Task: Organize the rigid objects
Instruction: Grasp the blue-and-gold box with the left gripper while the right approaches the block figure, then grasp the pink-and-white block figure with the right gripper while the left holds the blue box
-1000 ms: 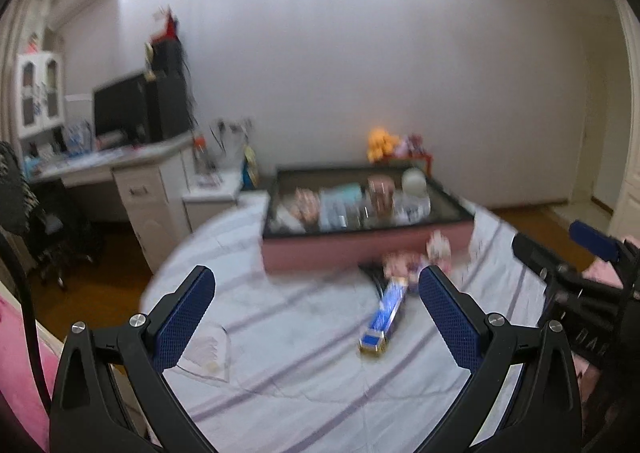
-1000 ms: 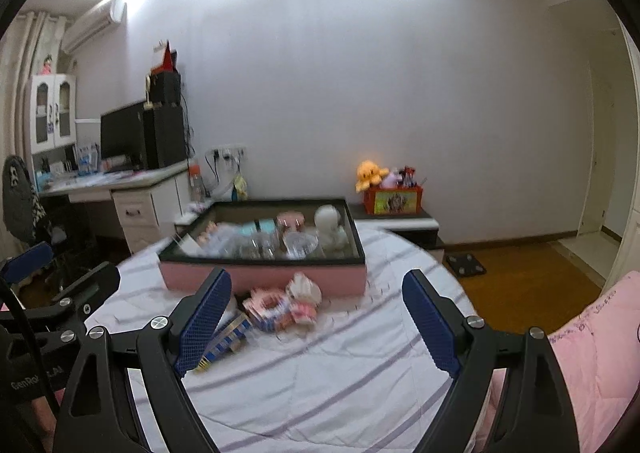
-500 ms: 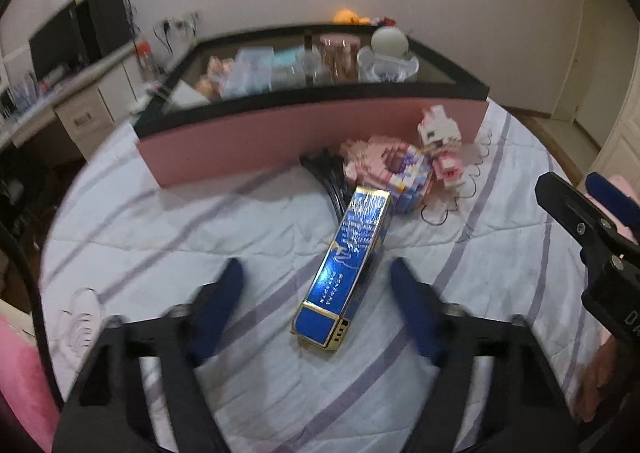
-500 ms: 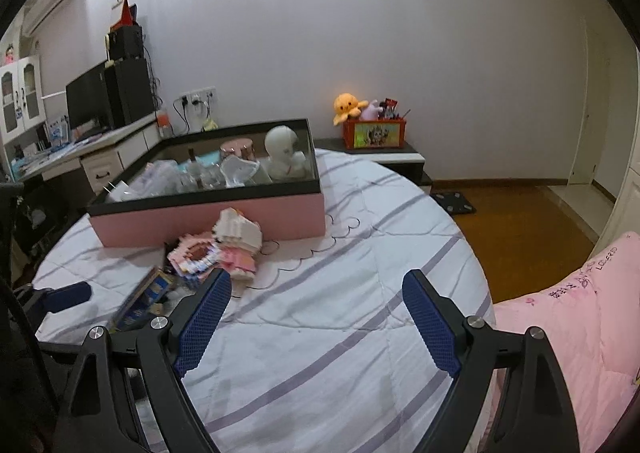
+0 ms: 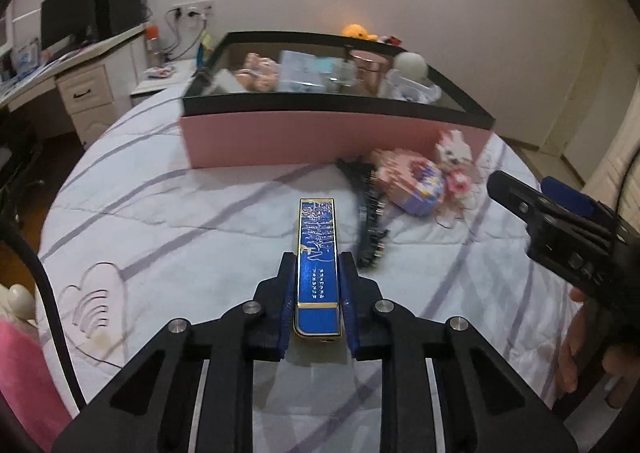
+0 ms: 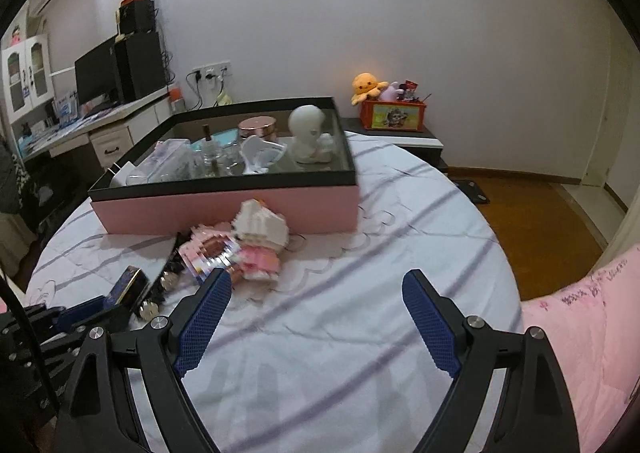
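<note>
A bedroom with pale walls, a desk with a monitor at ten o'clock, and a round bed [image 5: 168, 221] under a white sheet with thin purple stripes. At twelve o'clock on the bed sits a pink tray box [image 5: 328, 133] with a black rim, already holding jars, a pale round figurine and other small items.

The left gripper [image 5: 318, 293] is closed narrow on the near end of a long blue box [image 5: 317, 249], glossy, hard-edged and gold-trimmed, its far end pointing at the tray. The right gripper [image 6: 316, 317] hovers wide apart over bare sheet and holds nothing.

Just beside the blue box, at one o'clock, lies a black studded strap [image 5: 366, 213], and past it a brick-built pink toy [image 5: 412, 185] with a white bunny figure [image 5: 454, 153], both knobbly and blocky.

Risks, as I judge them: the grip is at one end only, so the slick, long box may pivot or slip between the pads when lifted. Its far end could also catch the tray's rim on the way in, or knock the glassware already inside.
</note>
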The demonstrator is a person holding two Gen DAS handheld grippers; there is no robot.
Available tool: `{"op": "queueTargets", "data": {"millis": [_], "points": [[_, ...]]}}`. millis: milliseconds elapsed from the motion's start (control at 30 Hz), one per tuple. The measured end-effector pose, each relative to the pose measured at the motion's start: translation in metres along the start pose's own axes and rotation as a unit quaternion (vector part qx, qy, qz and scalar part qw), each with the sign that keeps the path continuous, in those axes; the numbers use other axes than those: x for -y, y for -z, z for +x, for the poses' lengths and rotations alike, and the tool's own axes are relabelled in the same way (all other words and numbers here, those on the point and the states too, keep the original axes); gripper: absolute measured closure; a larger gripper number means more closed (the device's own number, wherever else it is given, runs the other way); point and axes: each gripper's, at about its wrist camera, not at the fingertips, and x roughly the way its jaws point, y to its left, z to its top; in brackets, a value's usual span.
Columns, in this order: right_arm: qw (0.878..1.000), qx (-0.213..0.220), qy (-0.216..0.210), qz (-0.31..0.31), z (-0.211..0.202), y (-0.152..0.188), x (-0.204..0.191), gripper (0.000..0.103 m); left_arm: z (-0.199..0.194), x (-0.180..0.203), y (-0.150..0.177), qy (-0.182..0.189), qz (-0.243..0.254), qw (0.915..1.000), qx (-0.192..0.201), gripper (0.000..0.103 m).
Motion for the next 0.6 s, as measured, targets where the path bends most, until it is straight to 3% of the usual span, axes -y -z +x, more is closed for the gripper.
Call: {"op": "queueTargets", "data": {"millis": [133,233,333,400,467,600], "points": [[0.999,-0.036,-0.009,-0.010,0.030,-0.013,-0.013,0.015,0.000,-0.010,-0.005,-0.020,-0.009,0.9997,0.006,0.082],[0.997,-0.076,-0.033,0.002,0.055,-0.018,-0.016,0.022,-0.001,-0.016,-0.009,-0.019,-0.016,0.9997,0.010,0.082],[0.995,-0.084,-0.043,0.030,0.066,-0.024,-0.012,0.042,0.000,-0.018,-0.013,-0.018,-0.018,0.9996,0.011,0.082],[0.994,-0.088,-0.047,0.043,0.069,-0.026,-0.009,0.044,0.002,-0.019,-0.015,-0.017,-0.019,0.9996,0.011,0.082],[0.993,-0.087,-0.056,0.051,0.068,-0.025,-0.006,0.053,0.003,-0.020,-0.015,-0.017,-0.020,0.9996,0.011,0.082],[0.992,-0.085,-0.053,0.075,0.063,-0.018,0.005,0.052,0.004,-0.019,-0.015,-0.016,-0.020,0.9996,0.008,0.082]]}}
